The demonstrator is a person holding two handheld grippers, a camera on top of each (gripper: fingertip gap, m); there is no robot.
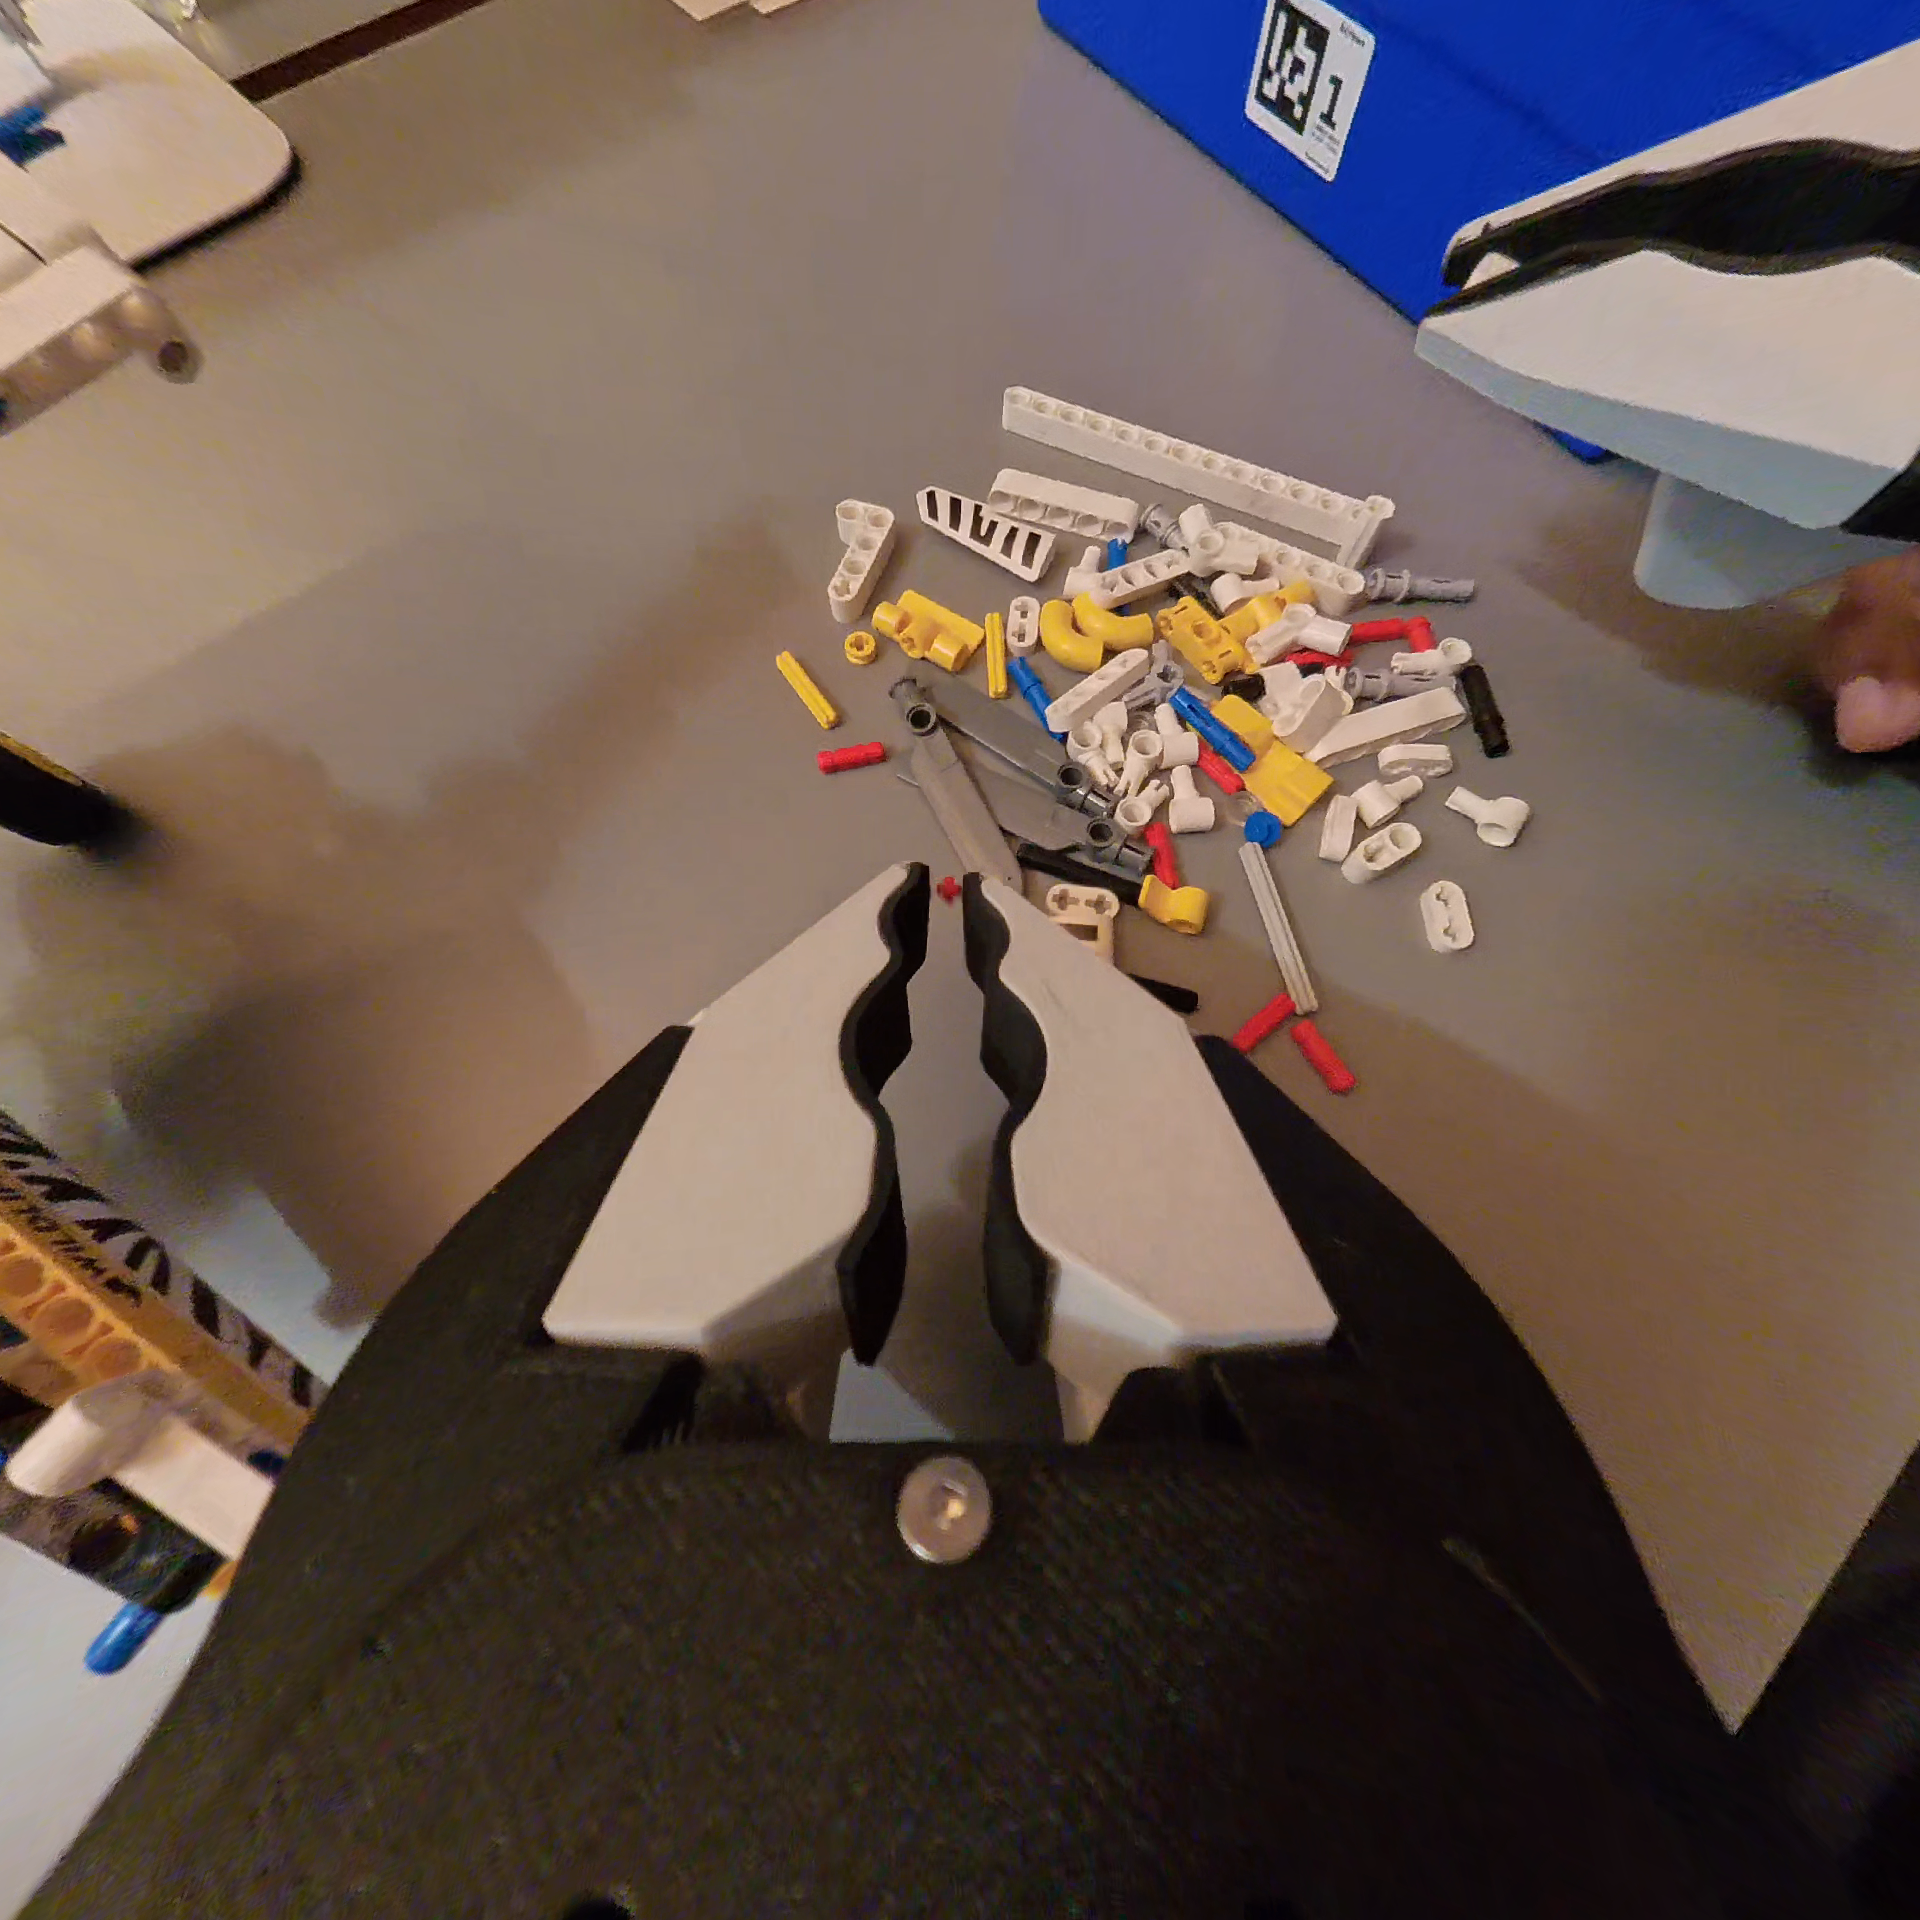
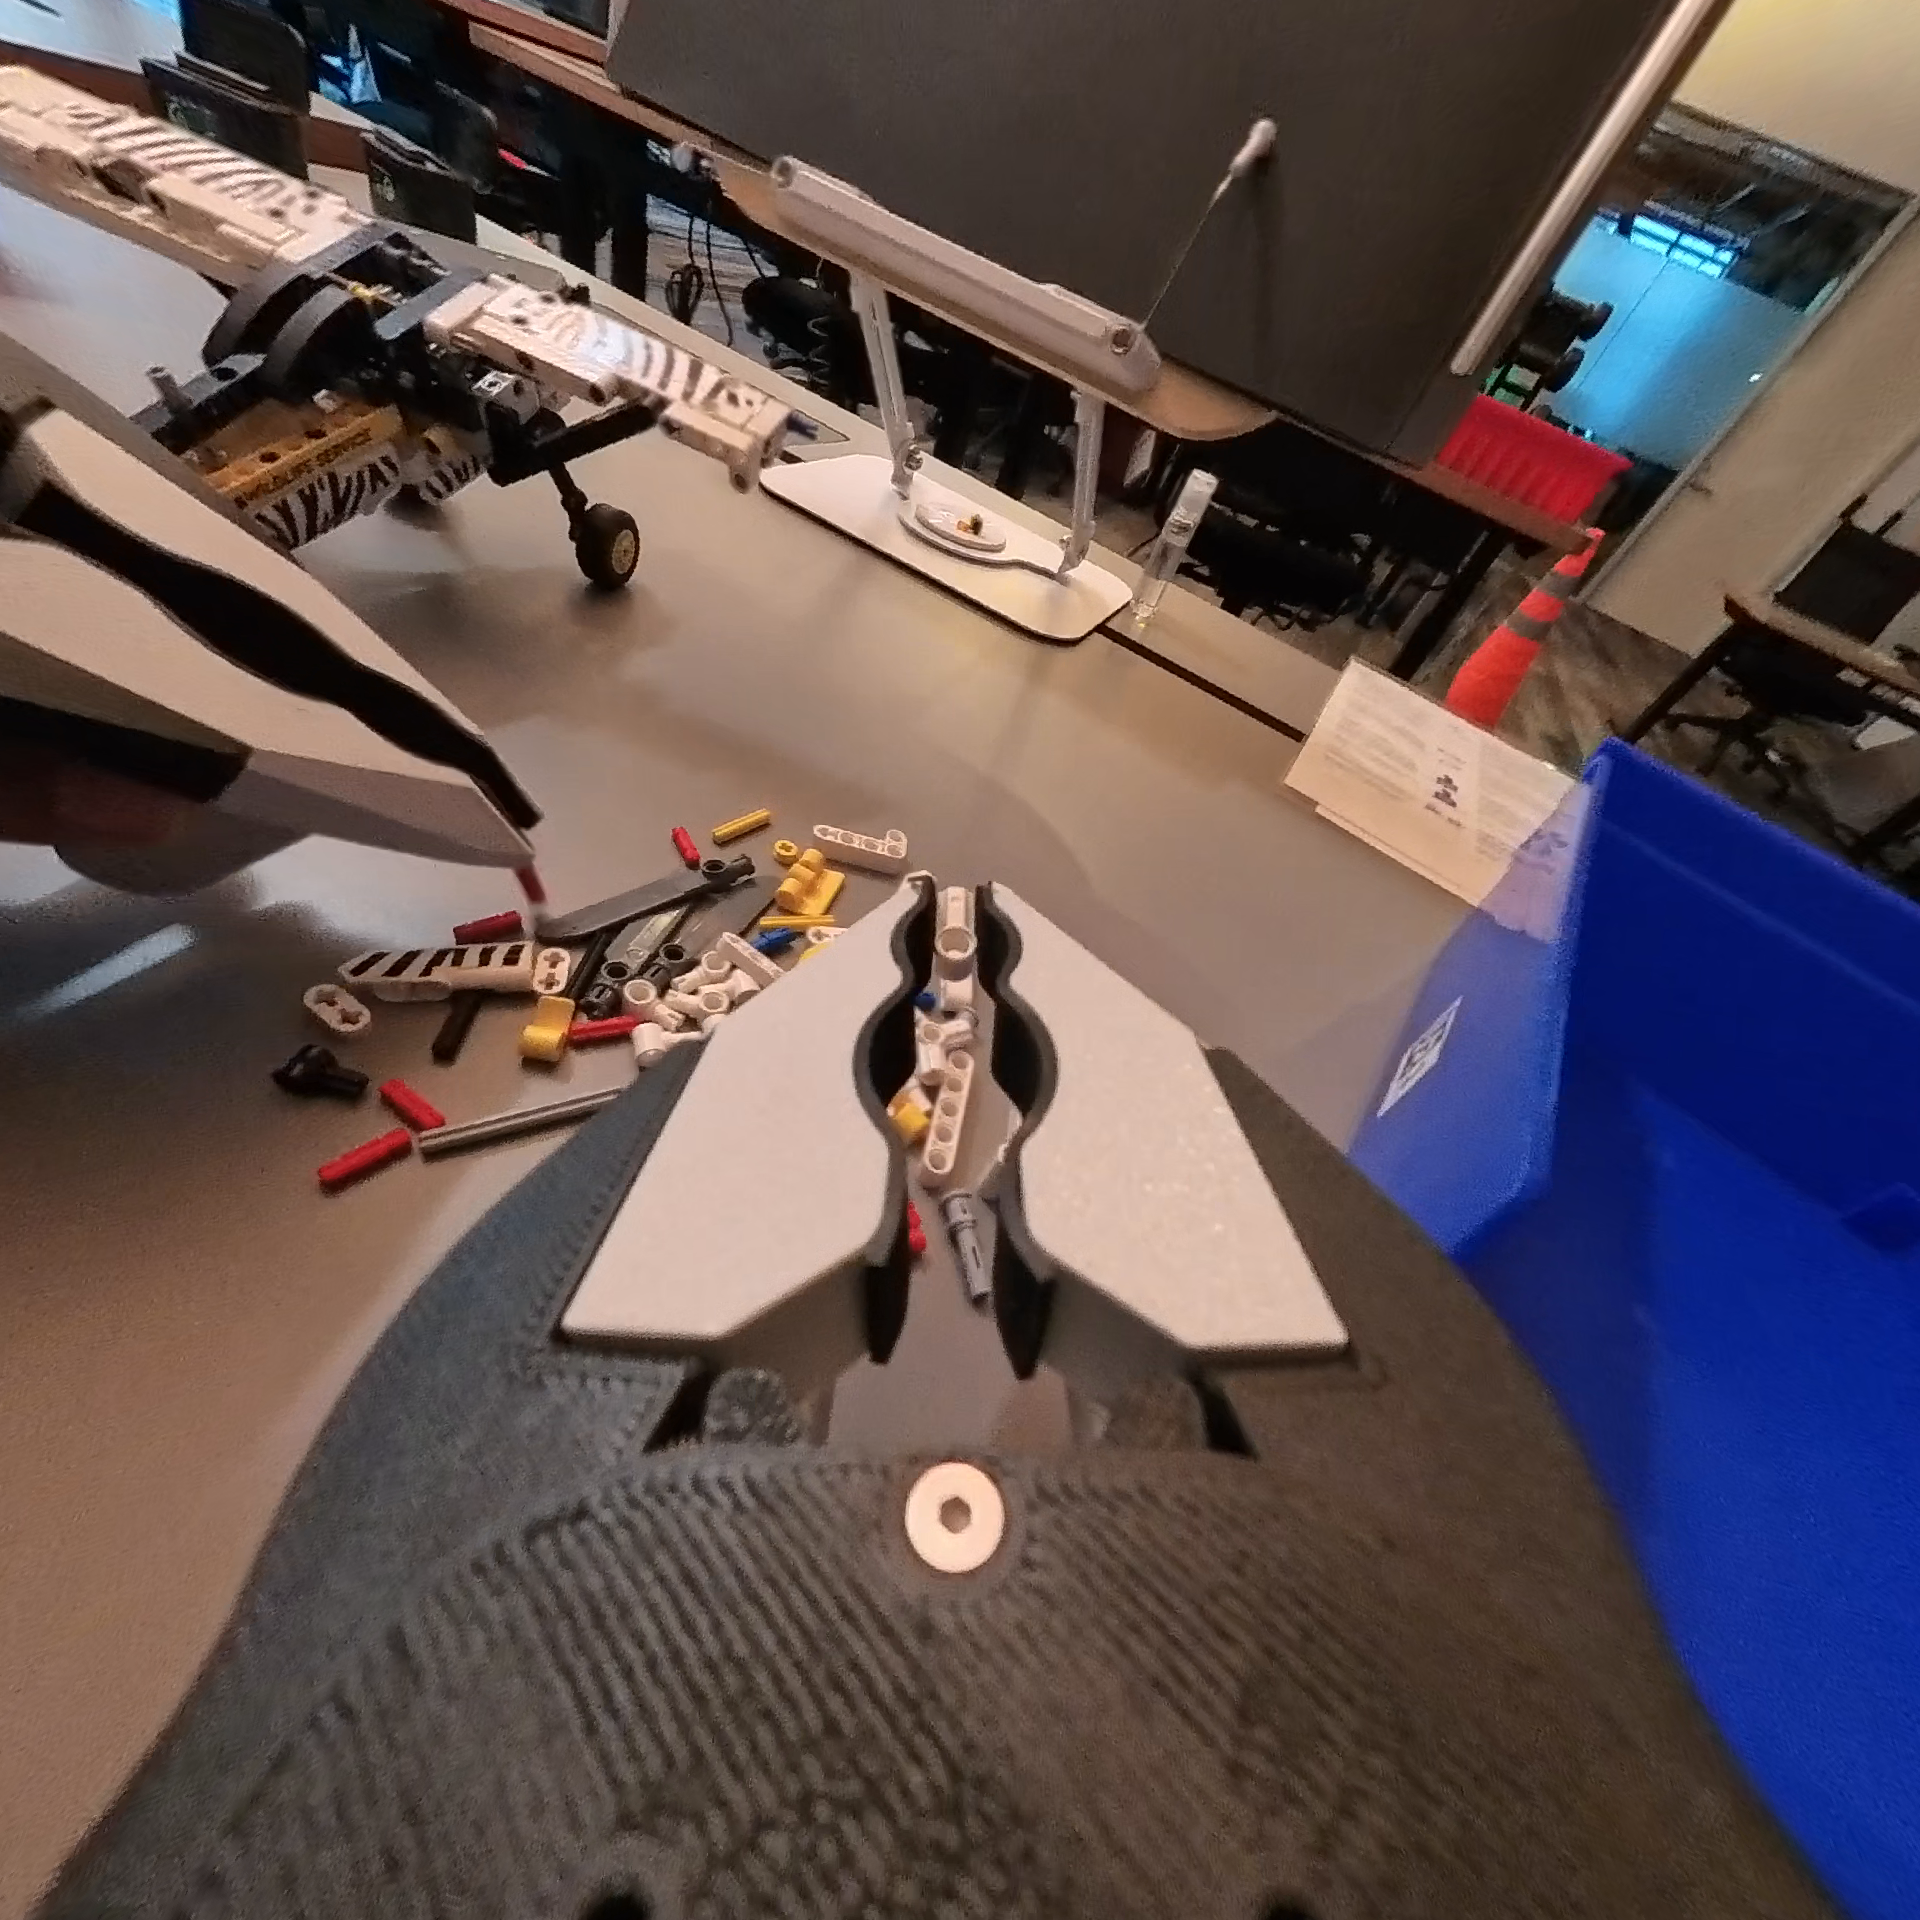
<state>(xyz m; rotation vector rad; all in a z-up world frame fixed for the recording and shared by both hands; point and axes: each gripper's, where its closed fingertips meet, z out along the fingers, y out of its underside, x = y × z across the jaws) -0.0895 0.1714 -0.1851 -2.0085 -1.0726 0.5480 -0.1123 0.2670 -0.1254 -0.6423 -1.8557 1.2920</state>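
Note:
My left gripper (image 1: 945, 883) is shut on a small red pin (image 1: 948, 889), seen end-on between its tips. In the right wrist view the left gripper (image 2: 525, 836) holds the red pin (image 2: 533, 885) hanging down, just above a dark grey blade piece (image 2: 634, 902) at the edge of a pile of loose building pieces (image 2: 665, 977). My right gripper (image 2: 951, 899) is shut on a white connector piece (image 2: 954, 938) with a round hole, above the same pile (image 1: 1174, 686). The right gripper (image 1: 1455, 265) shows at the upper right of the left wrist view.
A blue bin (image 2: 1714, 1143) stands right of the pile and also shows in the left wrist view (image 1: 1455, 125). A zebra-striped model aircraft (image 2: 468, 353) stands at the back left. A monitor stand base (image 2: 935, 540) and a paper sheet (image 2: 1423, 769) lie farther back. A hand (image 1: 1870, 665) is at the right edge. There is about 12 centimetres between the tips of the two grippers.

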